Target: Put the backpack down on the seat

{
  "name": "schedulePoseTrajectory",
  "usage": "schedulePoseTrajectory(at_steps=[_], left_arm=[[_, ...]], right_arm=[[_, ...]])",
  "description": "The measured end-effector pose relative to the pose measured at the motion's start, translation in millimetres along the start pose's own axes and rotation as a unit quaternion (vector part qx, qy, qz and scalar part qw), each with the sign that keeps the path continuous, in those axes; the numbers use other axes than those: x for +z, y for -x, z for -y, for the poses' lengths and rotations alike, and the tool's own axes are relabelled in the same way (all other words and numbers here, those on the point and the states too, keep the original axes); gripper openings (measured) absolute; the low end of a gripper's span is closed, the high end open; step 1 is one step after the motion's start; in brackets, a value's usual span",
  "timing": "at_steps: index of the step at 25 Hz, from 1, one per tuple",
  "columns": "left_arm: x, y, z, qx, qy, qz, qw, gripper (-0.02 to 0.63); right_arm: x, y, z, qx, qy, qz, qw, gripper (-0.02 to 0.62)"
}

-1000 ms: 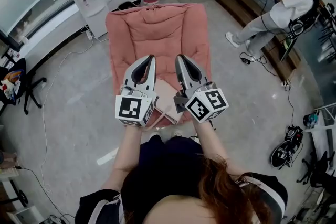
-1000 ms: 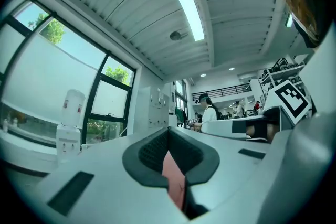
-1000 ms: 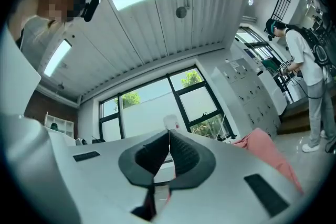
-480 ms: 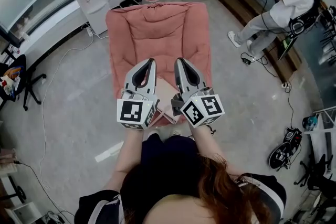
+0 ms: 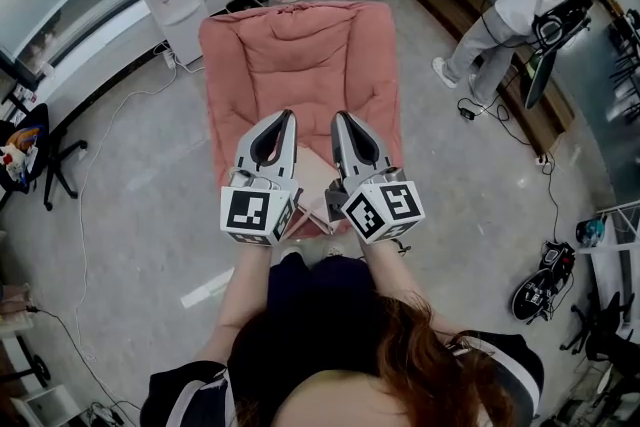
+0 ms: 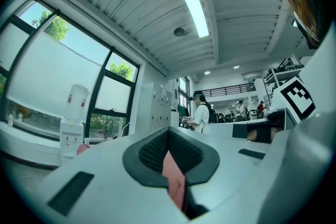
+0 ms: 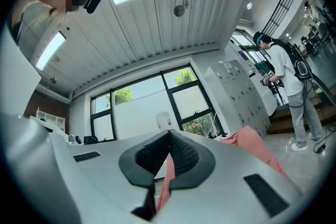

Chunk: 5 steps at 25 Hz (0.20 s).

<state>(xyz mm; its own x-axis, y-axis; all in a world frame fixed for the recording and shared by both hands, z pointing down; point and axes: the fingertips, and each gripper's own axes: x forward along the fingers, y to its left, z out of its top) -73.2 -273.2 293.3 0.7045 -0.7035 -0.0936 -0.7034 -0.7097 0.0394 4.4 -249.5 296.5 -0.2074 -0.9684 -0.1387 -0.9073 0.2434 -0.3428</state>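
My left gripper (image 5: 284, 115) and right gripper (image 5: 341, 116) are each pinched tight on thin pink straps (image 6: 174, 180) of the backpack (image 5: 318, 187). It sits below them at 6 o'clock of the seat (image 5: 300, 55). It seems soft, limp and light, so the straps are the sensible hold.

The backpack (image 5: 313, 183) is pale pink (only a slice of it shows, low at the front edge of the seat (image 5: 300, 65)); whether it rests on the cushion cannot be told; one pink strap (image 6: 173, 178) of it is pinched in the closed left tongs (image 6: 168, 131), and more pink fabric of it is pinched likewise in the closed right tongs (image 7: 169, 134); the seat is a wide salmon-pink padded chair, tufted, its back rising beyond the bag.
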Motion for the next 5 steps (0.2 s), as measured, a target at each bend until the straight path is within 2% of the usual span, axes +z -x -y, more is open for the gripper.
schedulePoseTrajectory(at_steps=[5], left_arm=[[-0.8,2.6,1.2,-0.003,0.002,-0.002,1.0,0.018]], right_arm=[[-1.1,3.1,2.6,-0.011,-0.008,0.003,1.0,0.031]])
